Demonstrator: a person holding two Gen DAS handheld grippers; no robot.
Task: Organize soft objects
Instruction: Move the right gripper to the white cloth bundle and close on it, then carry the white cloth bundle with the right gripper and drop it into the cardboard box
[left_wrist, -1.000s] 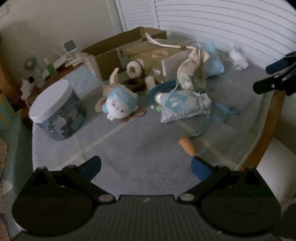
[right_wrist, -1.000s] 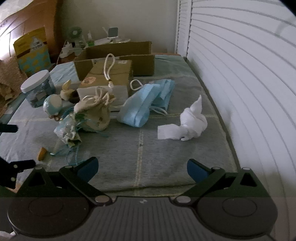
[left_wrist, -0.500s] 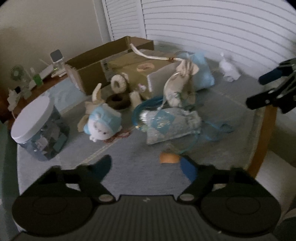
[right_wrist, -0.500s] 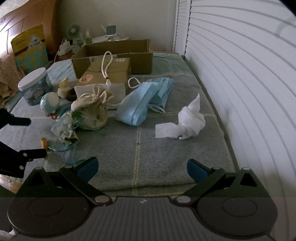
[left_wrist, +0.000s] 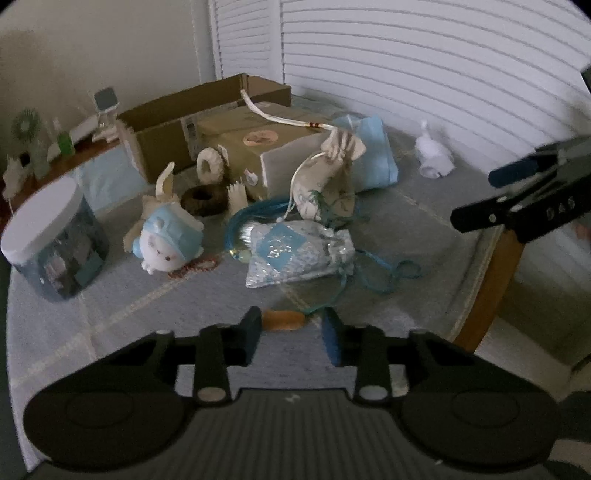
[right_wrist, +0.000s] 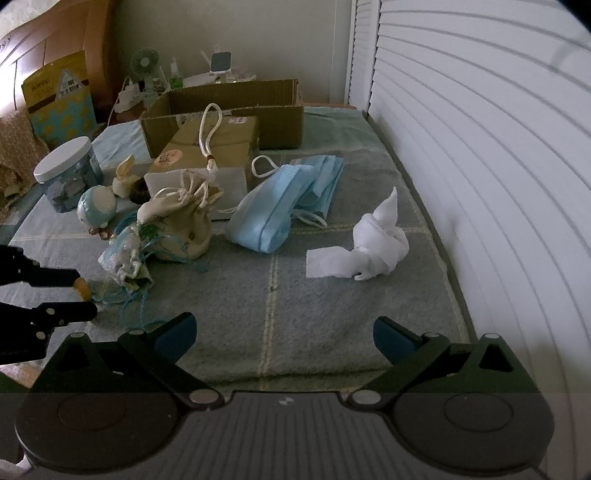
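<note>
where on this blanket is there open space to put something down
The blanket lies bare along its near edge, between the white tissue and the blue ribbon tangle. A bare strip runs behind the tissue toward the shutters. The left half is crowded around the pouches.

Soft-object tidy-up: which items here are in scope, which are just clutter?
In scope:
- plush toy
- silver pouch
- cream drawstring bag
- blue face masks
- white cloth
- small orange piece, between the closing left gripper jaws

Clutter:
- lidded jar
- cardboard box
- desk fan
</note>
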